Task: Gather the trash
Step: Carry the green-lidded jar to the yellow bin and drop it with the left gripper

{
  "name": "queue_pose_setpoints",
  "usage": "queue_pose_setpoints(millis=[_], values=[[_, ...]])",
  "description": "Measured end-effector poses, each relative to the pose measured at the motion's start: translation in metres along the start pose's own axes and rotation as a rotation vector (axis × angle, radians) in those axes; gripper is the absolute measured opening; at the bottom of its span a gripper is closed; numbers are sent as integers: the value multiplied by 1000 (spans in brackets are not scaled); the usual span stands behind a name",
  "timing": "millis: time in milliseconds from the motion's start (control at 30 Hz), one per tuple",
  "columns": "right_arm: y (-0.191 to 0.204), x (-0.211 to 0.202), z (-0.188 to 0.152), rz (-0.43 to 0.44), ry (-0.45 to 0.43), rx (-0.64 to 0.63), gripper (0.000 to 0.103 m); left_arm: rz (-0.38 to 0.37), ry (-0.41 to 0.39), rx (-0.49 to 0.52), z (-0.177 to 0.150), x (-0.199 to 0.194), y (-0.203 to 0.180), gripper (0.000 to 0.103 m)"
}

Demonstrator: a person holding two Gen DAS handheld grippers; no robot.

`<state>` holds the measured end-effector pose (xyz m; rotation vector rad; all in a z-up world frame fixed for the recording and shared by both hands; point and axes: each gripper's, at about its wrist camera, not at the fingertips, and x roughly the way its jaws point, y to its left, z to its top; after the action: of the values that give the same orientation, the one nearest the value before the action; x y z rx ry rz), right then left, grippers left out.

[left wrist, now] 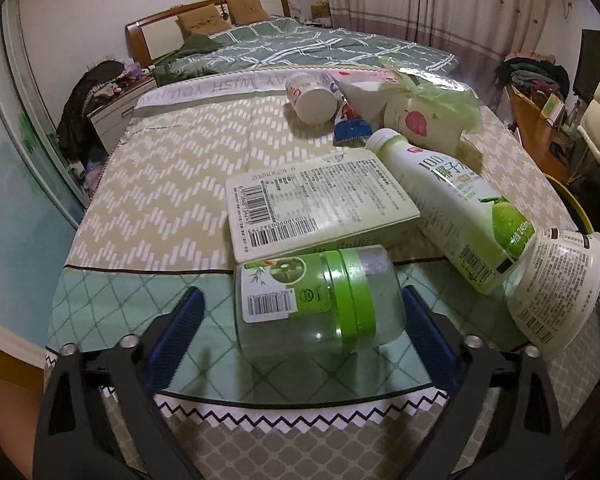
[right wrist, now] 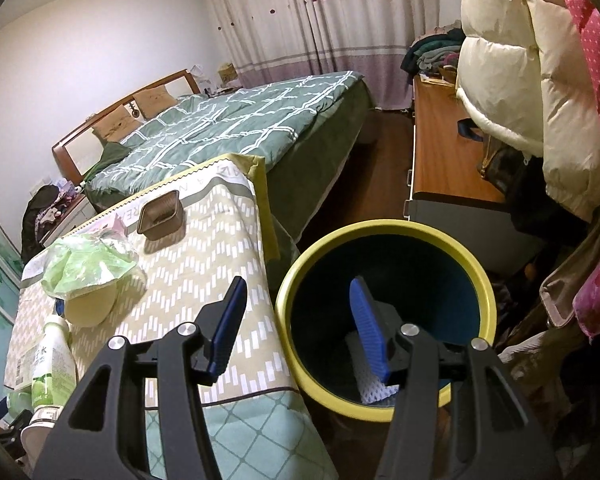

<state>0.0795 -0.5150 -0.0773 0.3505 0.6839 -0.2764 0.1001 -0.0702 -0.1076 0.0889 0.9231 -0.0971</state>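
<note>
Lying on its side at the bottom middle of the left view, the green jar (left wrist: 319, 300) sits between the two blue pads of the left tongs (left wrist: 303, 340). The jaws are wide open around it. One pad looks very close to the jar, but I cannot tell if it touches. The jar looks like clear, hard plastic, smooth and round, and probably light, so it may roll or slip. Squeezing its wide middle, near the green band, seems best. The right tongs (right wrist: 300, 328) are open too and hold nothing, above the yellow bin (right wrist: 383, 236) at the lower middle of the right view.
</note>
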Motion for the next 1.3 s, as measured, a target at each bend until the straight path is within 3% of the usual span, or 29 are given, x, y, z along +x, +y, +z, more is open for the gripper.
queue_pose_setpoints(millis=[133, 300, 567, 867, 1133, 1300], values=[[-5, -7, -2, 9, -9, 14, 52, -50, 15, -5, -1, 3, -1, 75], [-10, -19, -5, -2, -35, 17, 52, -60, 14, 16, 3, -5, -5, 74], [-28, -35, -10, -45, -68, 30, 52, -86, -72, 75, 28, -48, -32, 74], [-63, -46, -22, -111, -63, 40, 52, -277, -147, 266, 65, -83, -142, 74], [-99, -71, -28, -203, -100, 47, 52, -382, -76, 380, 81, -49, -259, 74], [-119, -83, -30, -221, -107, 63, 52, -391, -54, 431, 88, -22, -318, 74]])
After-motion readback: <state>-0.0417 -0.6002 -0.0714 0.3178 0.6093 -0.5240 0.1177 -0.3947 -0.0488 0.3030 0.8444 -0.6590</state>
